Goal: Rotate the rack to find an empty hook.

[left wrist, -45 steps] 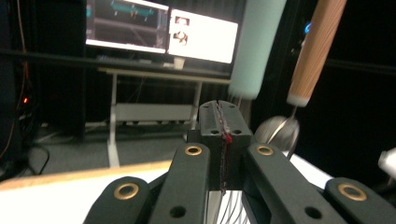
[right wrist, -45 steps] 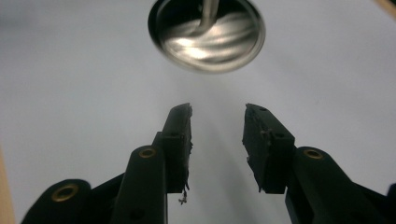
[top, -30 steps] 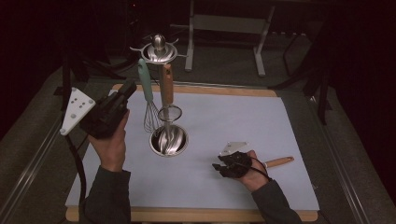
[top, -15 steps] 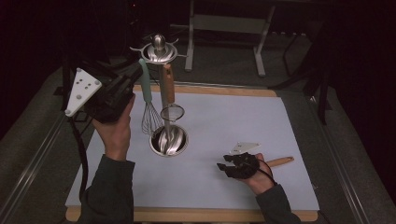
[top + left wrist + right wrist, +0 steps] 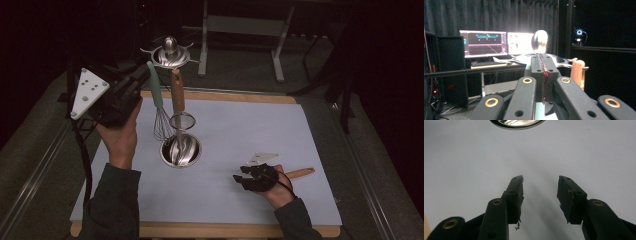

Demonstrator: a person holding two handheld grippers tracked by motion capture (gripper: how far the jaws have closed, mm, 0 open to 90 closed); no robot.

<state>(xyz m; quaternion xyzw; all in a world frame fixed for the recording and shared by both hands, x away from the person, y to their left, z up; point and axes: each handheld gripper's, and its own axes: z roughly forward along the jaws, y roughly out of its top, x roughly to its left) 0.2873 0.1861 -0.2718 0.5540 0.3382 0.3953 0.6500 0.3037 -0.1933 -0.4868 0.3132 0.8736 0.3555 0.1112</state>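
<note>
Dark curtains surround the white mat [image 5: 240, 135]. Left gripper [image 5: 134, 85], clamped on the whisk [image 5: 159, 107], is hanging it on the rack [image 5: 169, 54]; next, seat the handle. Right gripper [image 5: 245, 176] rests with jaws apart, just been opening, nothing between them.

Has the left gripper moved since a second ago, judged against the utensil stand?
Yes. In the high view the left gripper has climbed from beside the whisk's wires toward the top disc of the utensil stand, jaws shut at the top of the whisk's green handle.

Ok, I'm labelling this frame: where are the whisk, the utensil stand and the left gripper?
whisk [image 5: 161, 125], high view, on its wire loops.
utensil stand [image 5: 182, 151], high view, on its round steel base.
left gripper [image 5: 543, 75], left gripper view, where its shut jaws meet.
</note>
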